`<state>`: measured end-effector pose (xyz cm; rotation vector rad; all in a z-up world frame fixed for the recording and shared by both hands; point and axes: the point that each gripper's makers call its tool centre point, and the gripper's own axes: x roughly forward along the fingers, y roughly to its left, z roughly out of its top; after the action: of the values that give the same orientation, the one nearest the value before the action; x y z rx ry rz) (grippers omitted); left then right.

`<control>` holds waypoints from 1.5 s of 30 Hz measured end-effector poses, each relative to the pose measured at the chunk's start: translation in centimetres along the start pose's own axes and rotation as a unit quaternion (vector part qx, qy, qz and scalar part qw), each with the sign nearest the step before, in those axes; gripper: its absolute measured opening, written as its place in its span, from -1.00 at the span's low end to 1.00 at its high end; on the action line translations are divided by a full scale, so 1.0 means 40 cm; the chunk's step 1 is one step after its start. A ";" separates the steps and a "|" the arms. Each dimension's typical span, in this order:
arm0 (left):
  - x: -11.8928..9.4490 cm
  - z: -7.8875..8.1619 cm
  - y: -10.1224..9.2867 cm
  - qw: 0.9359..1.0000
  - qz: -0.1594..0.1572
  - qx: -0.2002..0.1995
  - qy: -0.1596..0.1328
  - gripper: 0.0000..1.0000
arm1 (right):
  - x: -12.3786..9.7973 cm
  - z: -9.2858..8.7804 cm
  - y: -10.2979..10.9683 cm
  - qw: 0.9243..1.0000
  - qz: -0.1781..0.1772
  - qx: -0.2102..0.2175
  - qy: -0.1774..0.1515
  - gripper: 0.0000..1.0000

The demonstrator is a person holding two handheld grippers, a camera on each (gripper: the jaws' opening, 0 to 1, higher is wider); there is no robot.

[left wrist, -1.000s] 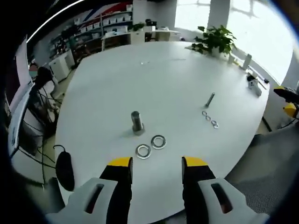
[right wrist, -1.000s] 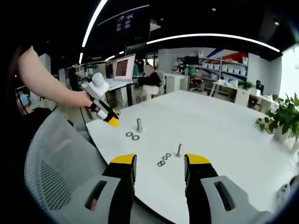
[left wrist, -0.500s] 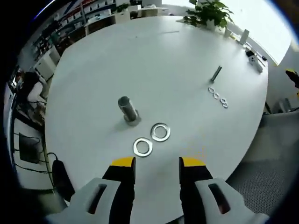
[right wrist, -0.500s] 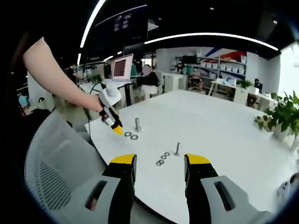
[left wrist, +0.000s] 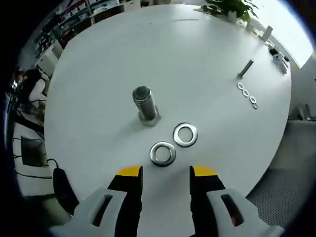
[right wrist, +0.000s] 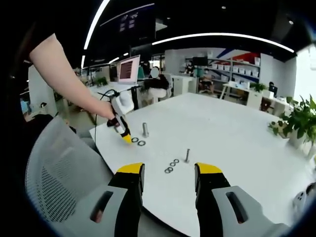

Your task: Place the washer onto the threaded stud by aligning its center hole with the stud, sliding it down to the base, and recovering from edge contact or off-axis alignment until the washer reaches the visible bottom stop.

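In the left gripper view two flat, shiny metal washers lie on the white bench [left wrist: 98, 74]; the nearer washer [left wrist: 163, 153] sits just ahead of the left gripper [left wrist: 166, 173], whose yellow-tipped jaws stand spread with nothing between them; the second washer [left wrist: 185, 135] lies just beside the first, up and to the right, apart from it; each is a plain ring with a round centre hole through which the bench shows. The threaded stud [left wrist: 143, 102] stands upright on a hex base beyond the washers, grey and ribbed along its side, with a flat round top; no washer is on it. Farther off, near the bench edge, a slim bolt [left wrist: 245, 68] lies beside a row of small rings [left wrist: 247, 95], too small to make out in detail.

In the right gripper view the right gripper [right wrist: 168, 174] hangs near the bench edge, its jaws spread and empty; the stud and washers are tiny there, and whether the left gripper touches the bench I cannot tell; a mesh chair back [right wrist: 59, 173] is cut off at the lower left.
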<state>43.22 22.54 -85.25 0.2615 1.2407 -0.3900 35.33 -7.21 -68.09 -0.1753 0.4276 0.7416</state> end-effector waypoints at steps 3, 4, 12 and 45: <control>0.005 0.004 -0.005 1.000 0.003 0.006 0.002 -0.28 | -0.001 -0.001 -0.004 1.000 -0.003 0.004 0.000 -0.14; 0.008 0.005 -0.007 1.000 0.003 0.007 0.004 -0.29 | -0.002 0.000 -0.005 1.000 -0.004 0.004 -0.001 -0.14; 0.016 0.019 -0.001 1.000 0.006 0.020 0.017 -0.29 | 0.000 -0.003 -0.004 1.000 -0.004 0.001 0.003 -0.14; 0.031 0.030 0.002 0.995 -0.003 0.073 0.064 -0.58 | 0.000 -0.009 -0.012 1.000 -0.012 0.003 0.009 -0.15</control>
<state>44.62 21.96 -86.05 0.4119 1.3400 -0.4764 35.54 -7.67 -68.41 -0.1816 0.4443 0.7164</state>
